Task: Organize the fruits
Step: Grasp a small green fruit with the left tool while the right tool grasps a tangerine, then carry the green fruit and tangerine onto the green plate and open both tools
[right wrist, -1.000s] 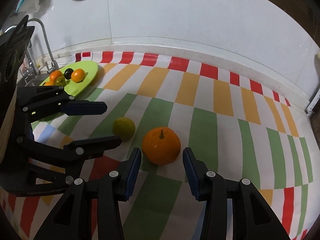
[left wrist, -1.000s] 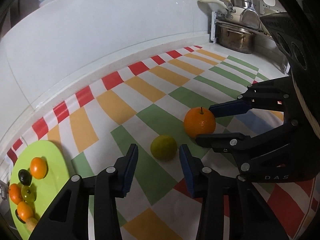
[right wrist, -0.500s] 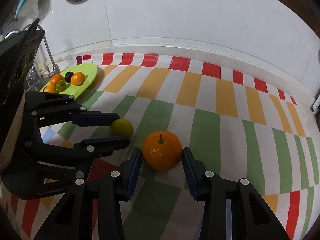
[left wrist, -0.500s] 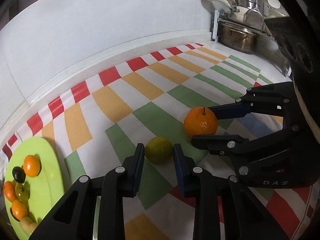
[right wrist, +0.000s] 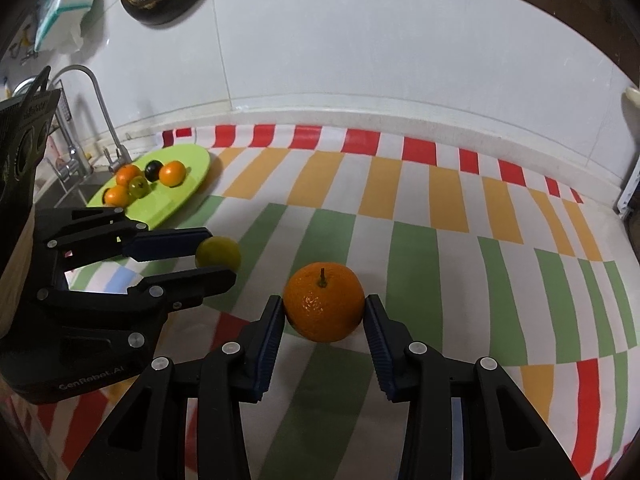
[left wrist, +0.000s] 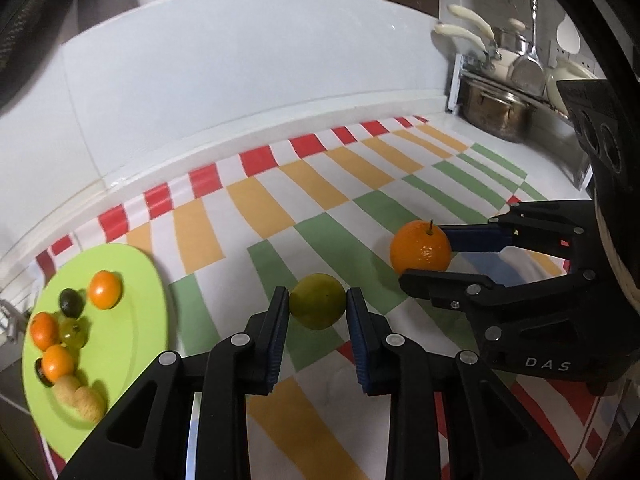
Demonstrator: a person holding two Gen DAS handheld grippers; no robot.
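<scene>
I am looking along 2 handheld tools over a bench covered by a cloth checked in red, orange, green and white.

My left tool is pinching a small yellow-green citrus fruit, its 2 blue pads pressed against the fruit's sides. From the right wrist view, the same fruit sits at the tips of the left tool.

My right tool is pinching an orange with a short stem on top; both pads touch its sides. From the left wrist view, the orange sits between the fingers of the right tool, to the right of the green fruit and a little farther back. The 2 fruits are near each other but apart.

A lime-green plate lies at the left end of the bench, well apart from both held fruits. It carries several small fruits: orange ones, a dark one, a pale green one, and 2 beige pieces at the near edge.

A white tiled wall runs behind the bench. A tap stands behind the plate, and a steel pot sits at the far right.
</scene>
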